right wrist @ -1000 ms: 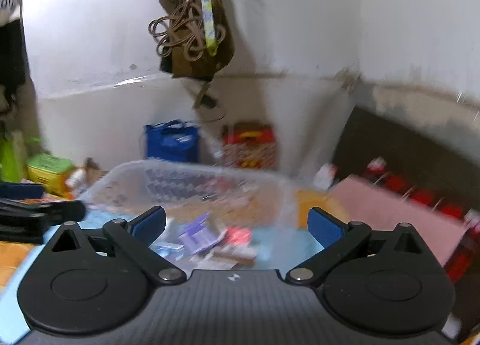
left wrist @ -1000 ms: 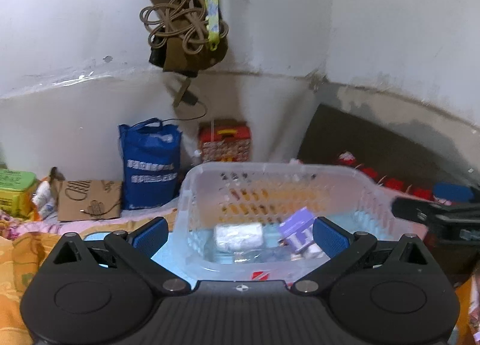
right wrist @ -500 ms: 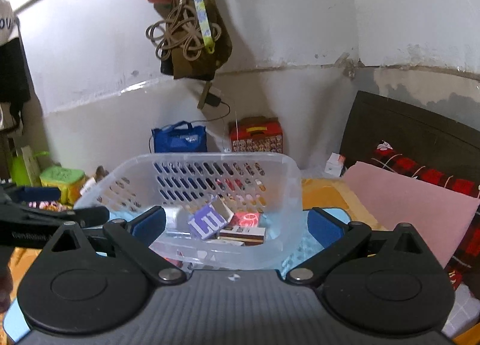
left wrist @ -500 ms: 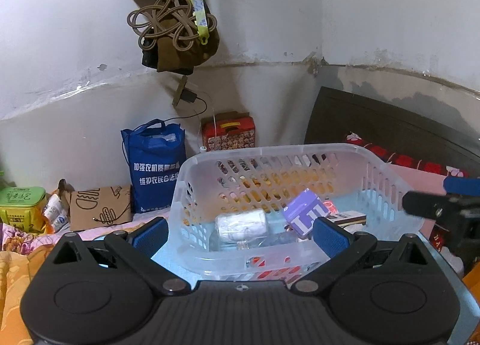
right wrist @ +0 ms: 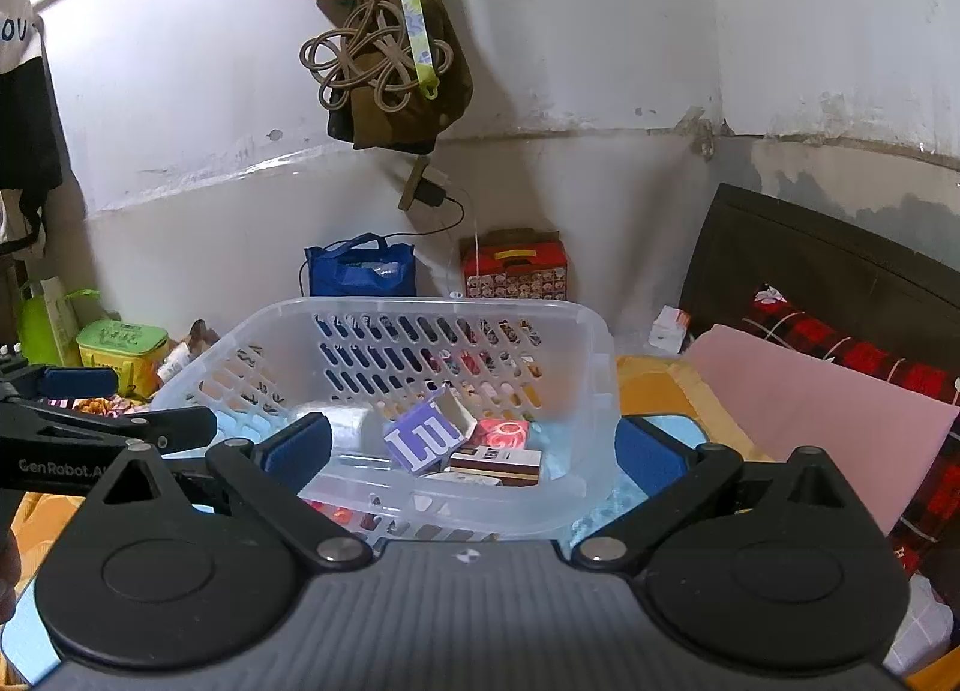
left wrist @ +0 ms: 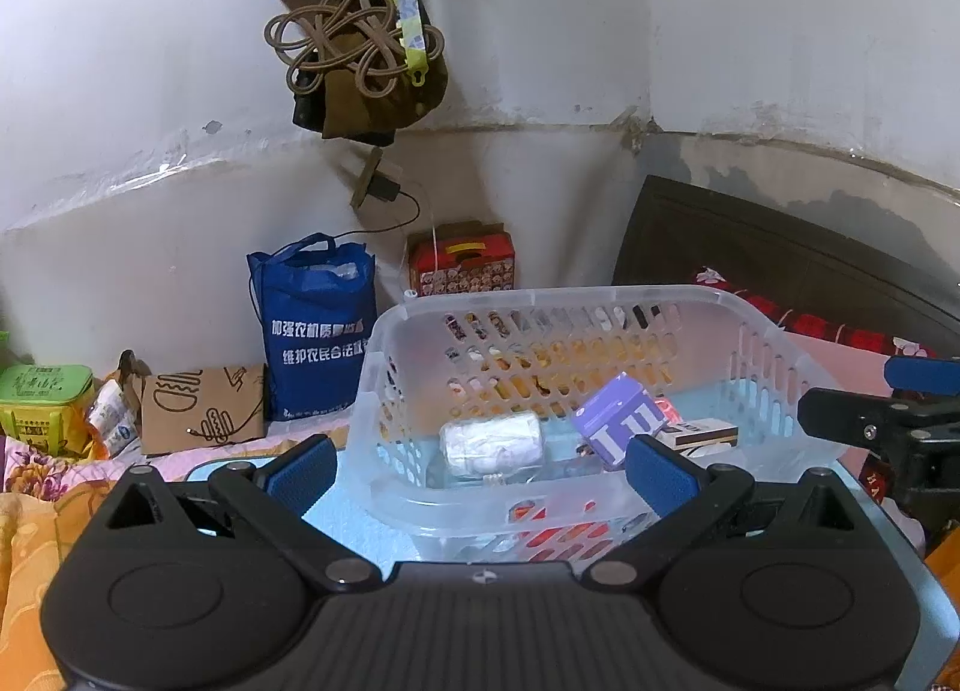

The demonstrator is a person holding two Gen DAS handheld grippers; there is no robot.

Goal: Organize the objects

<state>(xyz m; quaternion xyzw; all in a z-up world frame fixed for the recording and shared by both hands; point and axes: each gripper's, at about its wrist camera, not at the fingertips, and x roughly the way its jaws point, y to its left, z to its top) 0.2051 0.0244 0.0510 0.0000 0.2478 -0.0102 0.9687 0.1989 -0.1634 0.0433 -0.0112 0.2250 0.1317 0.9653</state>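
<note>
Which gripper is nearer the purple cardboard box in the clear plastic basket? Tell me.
Right, though only slightly. The right gripper is open at the near rim of the clear plastic basket, facing the purple cardboard box. The left gripper is open too, with the box toward its right finger.

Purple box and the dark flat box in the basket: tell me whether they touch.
Cannot tell. In the right wrist view the purple box overlaps the dark flat box inside the basket, hiding any contact.

left gripper (left wrist: 480, 478): jaws spread wide, empty | right gripper (right wrist: 474, 451): jaws spread wide, empty
</note>
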